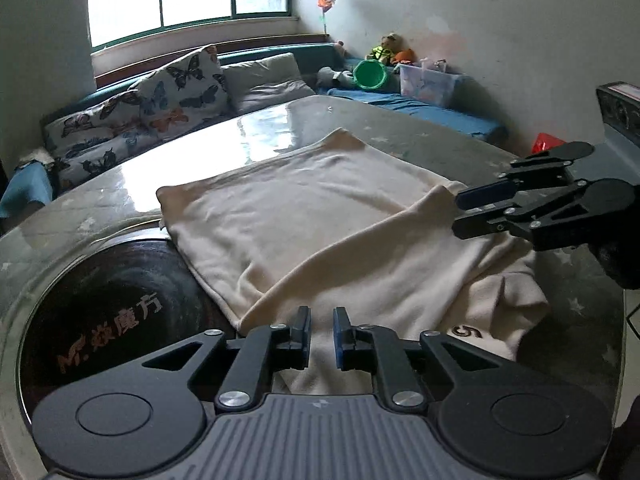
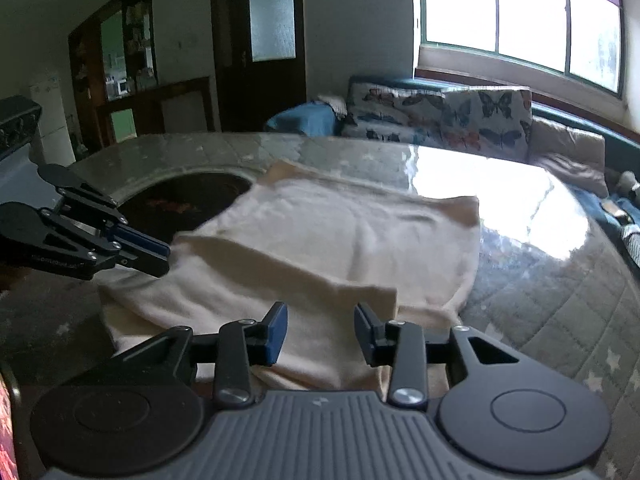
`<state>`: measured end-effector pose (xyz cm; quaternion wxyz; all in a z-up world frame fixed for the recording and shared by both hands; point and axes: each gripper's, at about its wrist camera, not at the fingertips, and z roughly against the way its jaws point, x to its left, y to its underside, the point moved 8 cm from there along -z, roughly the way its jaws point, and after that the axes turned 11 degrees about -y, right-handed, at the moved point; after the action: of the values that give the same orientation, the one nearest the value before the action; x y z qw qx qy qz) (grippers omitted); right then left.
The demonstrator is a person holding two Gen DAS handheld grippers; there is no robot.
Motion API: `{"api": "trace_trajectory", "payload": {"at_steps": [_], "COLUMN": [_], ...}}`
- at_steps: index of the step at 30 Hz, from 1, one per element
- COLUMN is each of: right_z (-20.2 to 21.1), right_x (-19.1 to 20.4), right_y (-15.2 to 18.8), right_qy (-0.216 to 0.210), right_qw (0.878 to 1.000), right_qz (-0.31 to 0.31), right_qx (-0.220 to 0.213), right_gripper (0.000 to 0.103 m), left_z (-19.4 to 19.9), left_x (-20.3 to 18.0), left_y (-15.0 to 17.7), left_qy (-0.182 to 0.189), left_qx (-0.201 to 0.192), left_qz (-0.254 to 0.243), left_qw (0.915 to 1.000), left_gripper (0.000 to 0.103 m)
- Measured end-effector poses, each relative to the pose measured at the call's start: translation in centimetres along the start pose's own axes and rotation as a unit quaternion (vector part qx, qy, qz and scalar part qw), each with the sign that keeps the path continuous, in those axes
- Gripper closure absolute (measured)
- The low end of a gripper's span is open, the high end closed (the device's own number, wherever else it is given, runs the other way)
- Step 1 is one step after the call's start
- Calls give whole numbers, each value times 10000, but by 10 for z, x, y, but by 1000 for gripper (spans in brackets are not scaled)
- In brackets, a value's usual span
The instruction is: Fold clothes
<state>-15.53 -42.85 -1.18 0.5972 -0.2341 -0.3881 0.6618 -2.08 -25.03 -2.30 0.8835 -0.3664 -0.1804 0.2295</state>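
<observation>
Left gripper low over the near hem of the cream garment, mid-fold, release step.

Its fingers stand a narrow slot apart with cloth showing through the slot; pads don't look pressed on it, so I read that as let go, not pinching. Right gripper has fingers spread wider, fabric below and between them, nothing clamped. Garment lies on the round glass-topped table, partly over the dark disc with lettering; one flap is already laid diagonally across the body, and a lumpy part with a printed mark sits at the near right. Judgement: one fold is down and both grippers are freeing it. Next move calls for picking the bunched near-right edge, pinching a clean single layer at two points, and carrying it over without dragging the laid flap.
</observation>
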Motion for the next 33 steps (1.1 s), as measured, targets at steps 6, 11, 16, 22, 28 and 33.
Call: {"api": "trace_trajectory", "payload": {"at_steps": [6,11,16,22,28,33], "right_z": [0,21,40,48,36,21], "right_x": [2,17,35,62,86,87], "right_y": [7,8,25,48,58,48], "right_qy": [-2,-7,3,-210,-287,-168], "right_qw": [9999,9977,9884,9723,9620,9662], "right_qz": [100,644,1391,2095,2539,2443], "right_qx": [139,231,616,1017,963,810], "right_gripper": [64,57,51,41,42,54], "left_z": [0,13,27,37,42,43], "left_x": [0,2,-1,-13,-26,-33], "left_y": [5,5,13,19,19,19], "left_qy": [-9,-17,58,181,392,502], "left_qx": [48,-60,-122,-224,-349,-399], "left_qz": [-123,-438,-811,-1186,-1437,-1522], "left_qw": [9999,9990,9966,9925,9882,9863], "left_gripper": [89,89,88,85,85,85]}}
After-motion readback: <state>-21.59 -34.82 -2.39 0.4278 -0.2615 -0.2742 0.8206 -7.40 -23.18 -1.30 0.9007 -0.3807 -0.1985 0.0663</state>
